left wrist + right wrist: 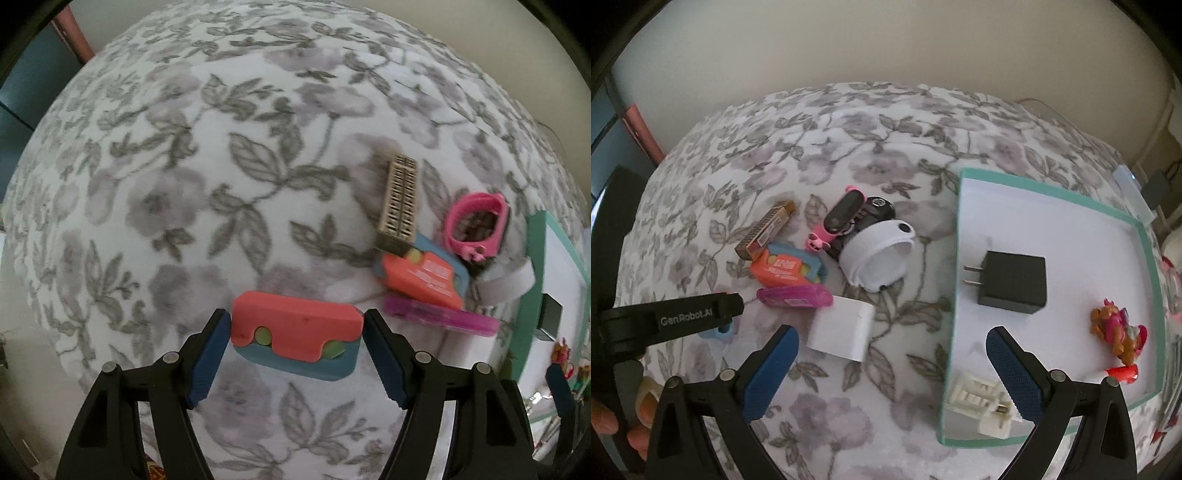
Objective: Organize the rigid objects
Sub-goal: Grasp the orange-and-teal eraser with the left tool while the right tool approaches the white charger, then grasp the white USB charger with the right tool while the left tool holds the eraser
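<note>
- The coral-and-blue case is framed between the parted left tongs, pads not pressing; its long axis runs nine to three.
- The right tongs are held apart, empty.
- The teal box is seen at three o'clock.

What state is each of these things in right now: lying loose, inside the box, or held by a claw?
Coral and blue plastic case: between the left claw pads, grip unclear.
Right claw: open, empty.
Teal-rimmed white box: open-topped.
Black plug adapter: inside box.
White cube charger: loose on cloth.
White band: coiled, outside box.
</note>
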The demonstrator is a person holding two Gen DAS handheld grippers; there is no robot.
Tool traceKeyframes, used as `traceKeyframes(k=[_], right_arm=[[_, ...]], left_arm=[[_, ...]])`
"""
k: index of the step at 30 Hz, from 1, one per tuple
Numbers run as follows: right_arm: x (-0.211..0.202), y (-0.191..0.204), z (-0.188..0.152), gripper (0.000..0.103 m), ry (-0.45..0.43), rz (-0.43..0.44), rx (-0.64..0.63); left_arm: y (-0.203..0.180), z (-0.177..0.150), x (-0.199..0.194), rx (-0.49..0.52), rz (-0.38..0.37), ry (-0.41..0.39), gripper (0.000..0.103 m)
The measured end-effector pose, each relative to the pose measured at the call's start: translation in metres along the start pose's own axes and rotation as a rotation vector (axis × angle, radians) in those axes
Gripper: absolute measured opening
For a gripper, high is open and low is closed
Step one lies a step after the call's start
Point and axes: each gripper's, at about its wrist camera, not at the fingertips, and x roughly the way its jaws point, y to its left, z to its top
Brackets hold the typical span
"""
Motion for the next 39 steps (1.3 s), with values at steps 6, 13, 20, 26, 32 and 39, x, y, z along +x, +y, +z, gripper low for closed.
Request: traceKeyframes(k=[6,13,20,26,32,39], right_arm=[[0.008,0.019,0.002,0.095,-0.003,-0.008,-0.042],[0.031,0.03,-0.002,0.085,0.054,-0.035,-0.072],[0.054,0.032,-0.006,0.08,0.107,-0.048,-0.075],[0.061,0.03,-0.005,0.08,0.105,-0.036,-0.045],[0.062,0.028,-0.006,0.073,0.104,-0.026,-0.039],[0.054,0.03,-0.005,0.044,0.099,-0.007,-0.054]], left_arm=[[0.016,0.008,0.005,-0.022,0.015,0.001,0.075],[0.03,0.019,0.01,-0.023,0.013,0.002,0.075],[0.024,0.028,0.01,-0.01,0.042,-0.017,0.075],[0.02,0.03,0.025,-0.011,0.042,0.025,0.074],[0.017,0.033,0.027,-0.01,0.045,0.019,0.074],[0.008,0.022,0.028,-0.013,0.049,0.005,0.074]])
